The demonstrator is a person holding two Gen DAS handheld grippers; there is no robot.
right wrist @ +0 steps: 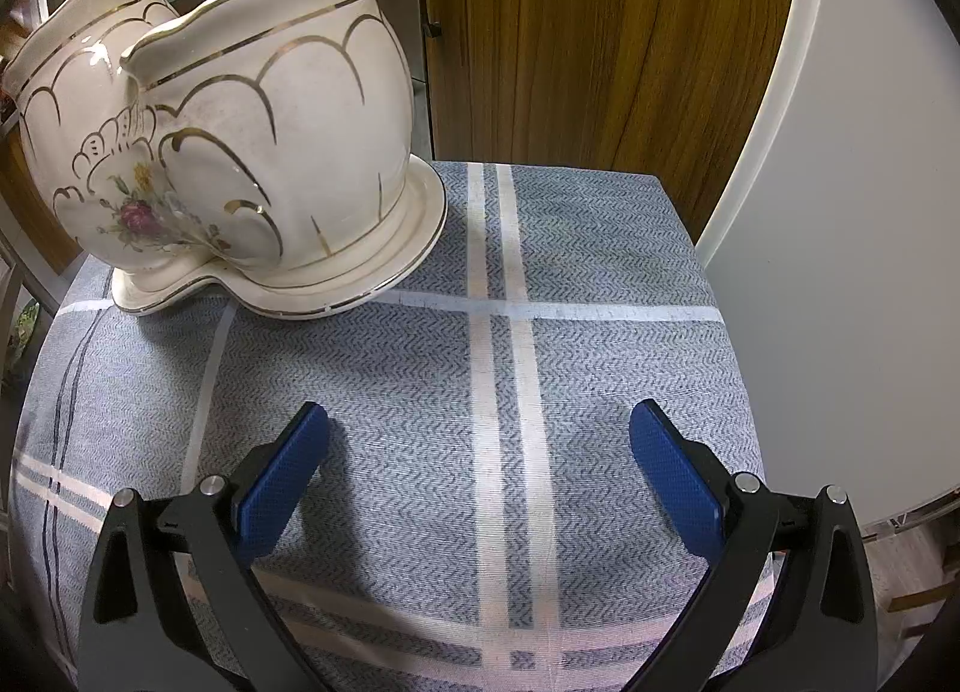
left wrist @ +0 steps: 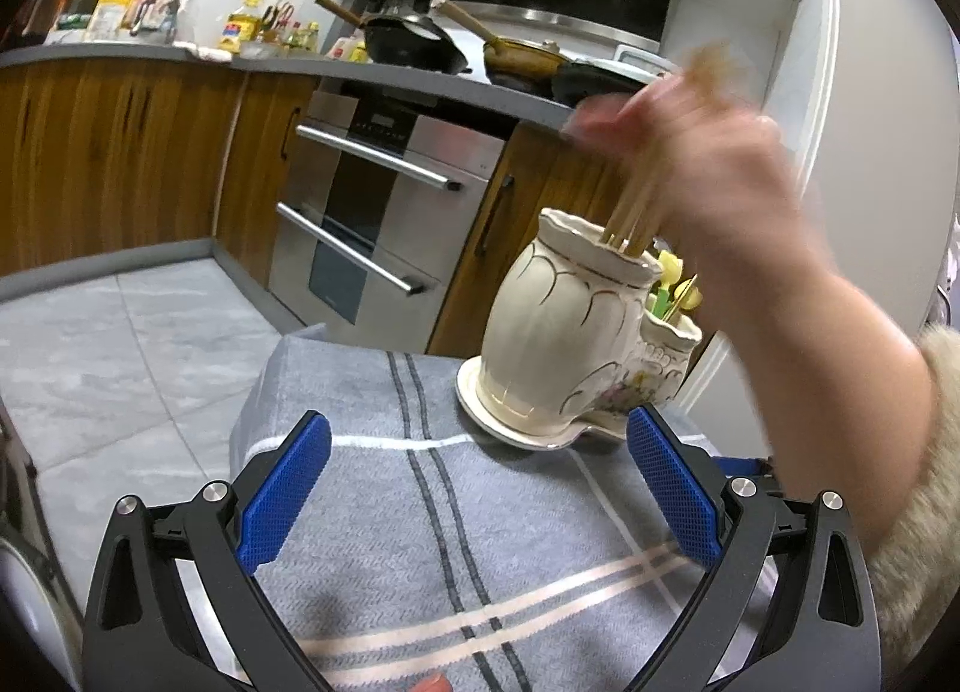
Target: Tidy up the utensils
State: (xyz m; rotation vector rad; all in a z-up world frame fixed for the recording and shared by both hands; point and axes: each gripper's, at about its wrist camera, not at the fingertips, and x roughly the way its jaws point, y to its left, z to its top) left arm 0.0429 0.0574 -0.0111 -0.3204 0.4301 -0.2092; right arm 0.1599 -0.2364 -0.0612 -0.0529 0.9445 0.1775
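A cream ceramic double-pot utensil holder (left wrist: pixel 564 332) with gold trim stands on a table covered by a blue-grey striped cloth (left wrist: pixel 420 512). A bare hand (left wrist: pixel 708 164), blurred, holds a bundle of wooden chopsticks (left wrist: pixel 636 212) whose tips are inside the taller pot. The smaller pot holds green and yellow utensils (left wrist: pixel 672 290). My left gripper (left wrist: pixel 480 440) is open and empty, low over the cloth in front of the holder. In the right wrist view the holder (right wrist: pixel 252 152) is at upper left, and my right gripper (right wrist: pixel 480 428) is open and empty over the cloth (right wrist: pixel 600 332).
Wooden kitchen cabinets (left wrist: pixel 120 152), a steel oven (left wrist: pixel 384 212) and a counter with pans (left wrist: pixel 420 38) lie behind the table. A white rounded appliance (right wrist: pixel 840 212) stands right of the table. The table edge drops to a tiled floor (left wrist: pixel 120 344) on the left.
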